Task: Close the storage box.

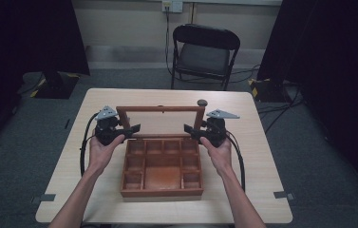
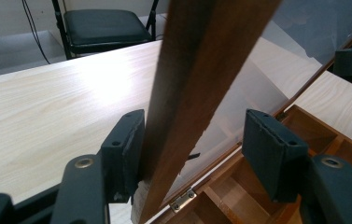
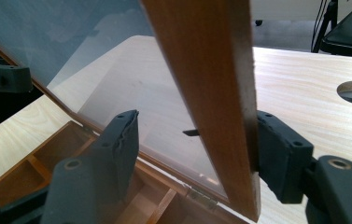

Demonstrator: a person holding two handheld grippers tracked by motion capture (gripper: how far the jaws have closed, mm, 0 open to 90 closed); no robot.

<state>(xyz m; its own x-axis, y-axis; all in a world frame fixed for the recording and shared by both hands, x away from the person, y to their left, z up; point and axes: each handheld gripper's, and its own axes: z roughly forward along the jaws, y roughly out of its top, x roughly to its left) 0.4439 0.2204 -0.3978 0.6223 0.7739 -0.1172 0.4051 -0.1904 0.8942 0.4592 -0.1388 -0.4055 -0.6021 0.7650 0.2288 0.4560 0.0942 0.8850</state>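
An open wooden box (image 1: 162, 187) with several empty compartments lies mid-table. Its glass-paned lid (image 1: 160, 109) stands upright at the far side. My left gripper (image 1: 134, 129) straddles the lid's left side rail (image 2: 197, 70): jaws open, one pad (image 2: 129, 144) against the wood, the other pad (image 2: 267, 149) apart from it. My right gripper (image 1: 189, 129) does the same on the right side rail (image 3: 206, 84), open, with one pad (image 3: 276, 154) touching the wood and the other pad (image 3: 122, 140) well clear. The glass pane (image 3: 94, 56) and a hinge (image 2: 183, 199) show between the jaws.
The light wooden table (image 1: 100, 99) has a round hole (image 1: 202, 102) just behind the lid's right corner. A black folding chair (image 1: 205, 52) stands beyond the far edge. Dark curtains and floor cables flank the table.
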